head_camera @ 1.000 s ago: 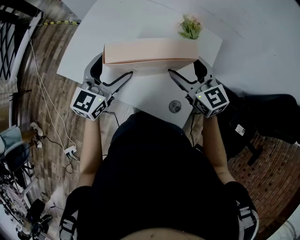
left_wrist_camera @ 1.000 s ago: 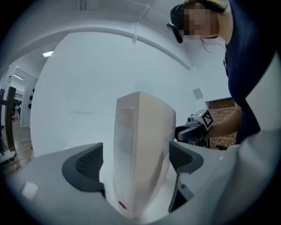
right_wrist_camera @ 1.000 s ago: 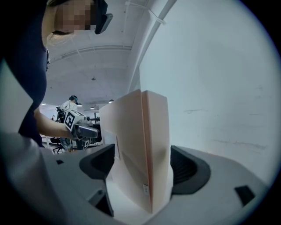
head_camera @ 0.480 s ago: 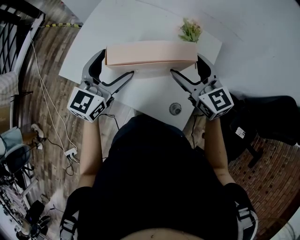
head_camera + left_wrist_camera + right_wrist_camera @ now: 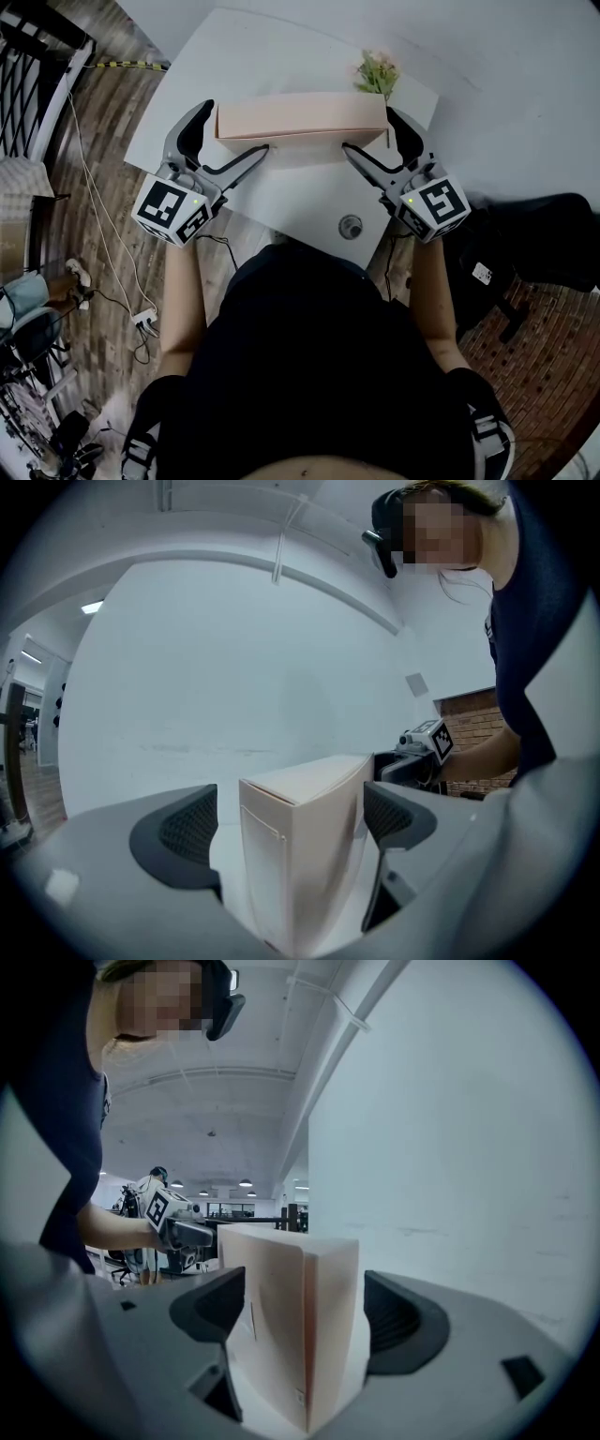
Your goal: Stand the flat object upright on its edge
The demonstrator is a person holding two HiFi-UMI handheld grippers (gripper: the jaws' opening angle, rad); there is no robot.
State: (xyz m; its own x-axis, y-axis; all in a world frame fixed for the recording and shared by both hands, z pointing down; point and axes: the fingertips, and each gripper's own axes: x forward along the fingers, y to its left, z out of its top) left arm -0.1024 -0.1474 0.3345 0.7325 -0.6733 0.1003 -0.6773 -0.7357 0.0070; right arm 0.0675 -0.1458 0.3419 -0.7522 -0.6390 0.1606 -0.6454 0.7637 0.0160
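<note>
One pink box (image 5: 300, 120) stands between parted jaws of left hand-held gripper (image 5: 236, 127) and right hand-held gripper (image 5: 368, 129).

— Floor?
— Wood planks (image 5: 103, 122) on my left, brick-pattern paving (image 5: 534, 394) on my right. A white power strip (image 5: 142, 320) lies on the planks.
— Furniture?
— White bench (image 5: 281, 56), with a round grommet (image 5: 350, 226) near its front edge. Black railing (image 5: 28, 56) far left. Something black (image 5: 544, 234) on the floor at right; bag or chair, I can't tell.
— Walls, light?
— Plain white wall (image 5: 469, 1147) just beside the bench. Brick wall (image 5: 473, 710) farther off. Pale ceiling, round lamps (image 5: 246, 1183) lit deep in the hall.
</note>
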